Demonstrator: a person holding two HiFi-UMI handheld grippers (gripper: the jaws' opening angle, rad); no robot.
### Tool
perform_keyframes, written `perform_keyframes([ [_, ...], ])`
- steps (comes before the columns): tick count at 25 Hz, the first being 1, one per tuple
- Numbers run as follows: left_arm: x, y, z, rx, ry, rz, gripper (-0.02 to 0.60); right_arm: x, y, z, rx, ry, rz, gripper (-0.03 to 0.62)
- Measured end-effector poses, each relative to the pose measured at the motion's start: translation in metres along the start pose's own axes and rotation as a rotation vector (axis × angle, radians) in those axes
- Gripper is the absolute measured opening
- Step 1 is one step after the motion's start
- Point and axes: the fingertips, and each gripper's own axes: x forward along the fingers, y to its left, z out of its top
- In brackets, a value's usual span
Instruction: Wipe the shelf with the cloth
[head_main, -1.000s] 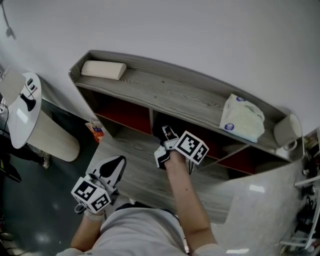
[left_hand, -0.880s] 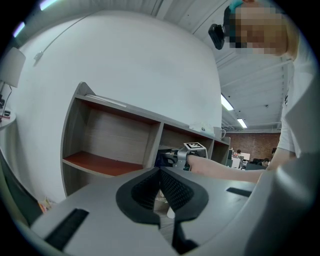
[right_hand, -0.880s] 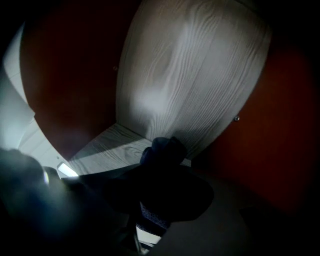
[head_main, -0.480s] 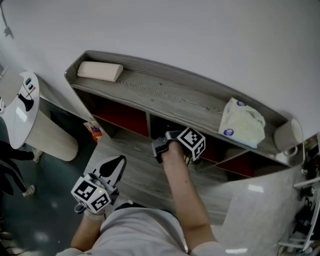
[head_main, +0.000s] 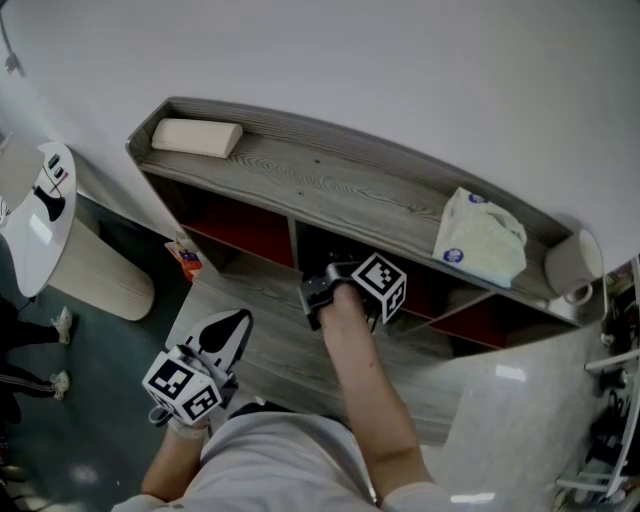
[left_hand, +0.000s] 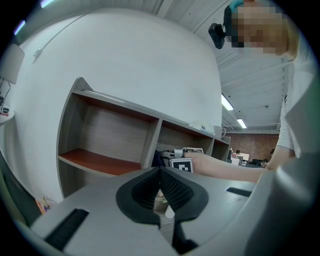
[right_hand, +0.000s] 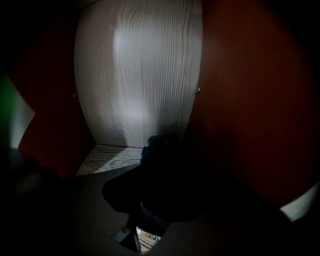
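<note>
Reaching into the middle compartment of the shelf (head_main: 330, 190), the right tool (right_hand: 157, 192) is clamped on the dark cloth (right_hand: 160, 147). The cloth sticks out ahead of the jaws, near the back wall of the compartment; if it touches the bottom board (right_hand: 107, 157), I cannot tell. The left tool (left_hand: 161, 182) hangs low by the shelf's left front corner, jaws together and empty. Wiping of this compartment seems in hand. The next move probably needs the cloth pressed flat and drawn along the board toward the front edge.
</note>
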Motion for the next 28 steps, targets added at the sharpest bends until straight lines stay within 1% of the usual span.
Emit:
perform_keyframes([
  [3, -0.004, 0.000, 0.000, 0.001, -0.002, 0.000, 0.014, -0.008, -0.003, -0.008, 0.008, 0.008, -0.006, 0.127],
  [5, -0.007, -0.001, -0.001, 0.003, -0.001, -0.004, 0.014, -0.015, -0.005, -0.016, -0.006, 0.016, -0.016, 0.127],
  [7, -0.009, -0.003, -0.002, 0.006, 0.002, -0.011, 0.014, -0.022, -0.006, -0.022, -0.057, 0.023, -0.023, 0.127],
  [9, -0.010, -0.005, -0.002, 0.009, 0.003, -0.019, 0.014, -0.027, -0.004, -0.025, -0.136, 0.027, -0.024, 0.127],
  [11, -0.010, -0.007, -0.001, 0.012, 0.002, -0.029, 0.014, -0.031, 0.001, -0.024, -0.260, 0.030, -0.037, 0.127],
  [14, -0.009, -0.010, 0.000, 0.015, -0.001, -0.042, 0.014, -0.036, 0.012, -0.017, -0.531, 0.016, -0.098, 0.129],
  [16, -0.009, -0.010, 0.002, 0.016, -0.004, -0.051, 0.014, -0.036, 0.017, -0.012, -0.701, 0.005, -0.155, 0.130],
  [18, -0.009, -0.008, 0.003, 0.016, -0.008, -0.055, 0.014, -0.034, 0.018, -0.006, -0.847, 0.000, -0.221, 0.132],
  [22, -0.010, -0.004, 0.003, 0.009, -0.010, -0.061, 0.014, -0.031, 0.001, 0.001, -1.131, 0.034, -0.368, 0.138],
  [25, -0.010, 0.000, 0.000, -0.004, -0.005, -0.069, 0.014, -0.027, -0.003, 0.001, -1.299, 0.053, -0.443, 0.154],
  [28, -0.007, 0.002, -0.002, -0.013, -0.004, -0.079, 0.014, -0.023, -0.002, -0.005, -1.416, 0.088, -0.496, 0.193],
])
